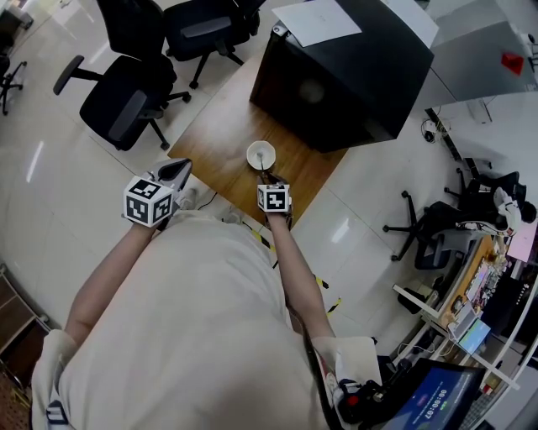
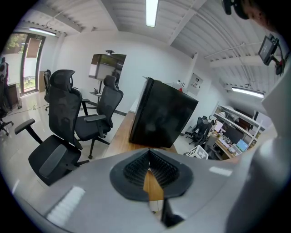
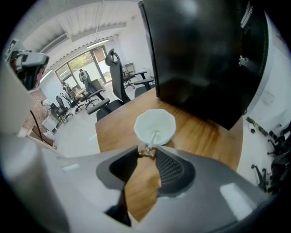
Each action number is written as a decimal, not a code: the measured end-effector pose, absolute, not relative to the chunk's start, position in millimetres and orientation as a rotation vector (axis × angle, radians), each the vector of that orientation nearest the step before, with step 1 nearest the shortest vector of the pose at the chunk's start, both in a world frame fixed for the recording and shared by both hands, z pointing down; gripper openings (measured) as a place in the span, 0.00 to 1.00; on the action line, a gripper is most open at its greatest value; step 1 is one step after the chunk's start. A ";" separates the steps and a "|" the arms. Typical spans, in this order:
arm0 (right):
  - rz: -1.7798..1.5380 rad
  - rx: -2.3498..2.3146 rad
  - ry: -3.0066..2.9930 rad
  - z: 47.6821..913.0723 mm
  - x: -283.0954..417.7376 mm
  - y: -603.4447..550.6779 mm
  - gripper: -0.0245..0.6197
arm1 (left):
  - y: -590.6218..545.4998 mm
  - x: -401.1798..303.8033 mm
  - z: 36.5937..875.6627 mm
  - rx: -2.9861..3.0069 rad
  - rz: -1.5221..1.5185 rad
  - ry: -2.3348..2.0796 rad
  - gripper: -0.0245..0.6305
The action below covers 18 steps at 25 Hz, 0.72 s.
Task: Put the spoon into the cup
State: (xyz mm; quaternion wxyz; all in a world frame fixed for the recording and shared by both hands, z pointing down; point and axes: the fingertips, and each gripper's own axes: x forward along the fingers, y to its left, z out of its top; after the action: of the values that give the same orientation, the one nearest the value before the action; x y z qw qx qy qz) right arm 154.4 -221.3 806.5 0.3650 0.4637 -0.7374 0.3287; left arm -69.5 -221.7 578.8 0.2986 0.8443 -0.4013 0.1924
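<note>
A white cup point(image 1: 261, 154) stands near the front edge of the wooden table point(image 1: 220, 143). In the right gripper view the cup point(image 3: 155, 125) lies just beyond the jaw tips. A spoon point(image 3: 153, 138) with a pale stem leans into it, bowl end down inside. My right gripper point(image 3: 148, 152) is shut on the spoon's brown handle end and points steeply down over the cup; in the head view this gripper point(image 1: 271, 178) sits just in front of the cup. My left gripper point(image 1: 178, 172) hovers at the table's left front corner, shut and empty, as the left gripper view point(image 2: 149, 157) shows.
A big black box point(image 1: 345, 76) with a sheet of paper point(image 1: 318, 21) on top fills the far half of the table. Black office chairs point(image 1: 126, 97) stand on the shiny floor to the left. Another chair point(image 1: 437, 235) and cluttered desks are at the right.
</note>
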 end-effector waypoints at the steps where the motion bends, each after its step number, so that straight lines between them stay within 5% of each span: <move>1: 0.849 1.200 -1.890 807.2 153.8 -221.9 0.24 | -222.3 -72.1 578.4 2.243 0.508 -1.065 0.04; 15: 0.856 1.291 -1.915 806.1 146.3 -226.2 0.24 | -214.1 -99.2 585.3 2.225 0.444 -1.011 0.04; 18: 0.881 1.340 -1.903 804.4 149.8 -228.8 0.32 | -216.9 -100.6 587.1 2.237 0.440 -0.982 0.04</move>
State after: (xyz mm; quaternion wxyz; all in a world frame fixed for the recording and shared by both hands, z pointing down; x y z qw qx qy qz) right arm 149.8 -228.8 804.4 0.3205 0.5099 -0.7244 0.3355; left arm -100.6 -216.9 587.1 0.3238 0.8526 -0.3744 0.1677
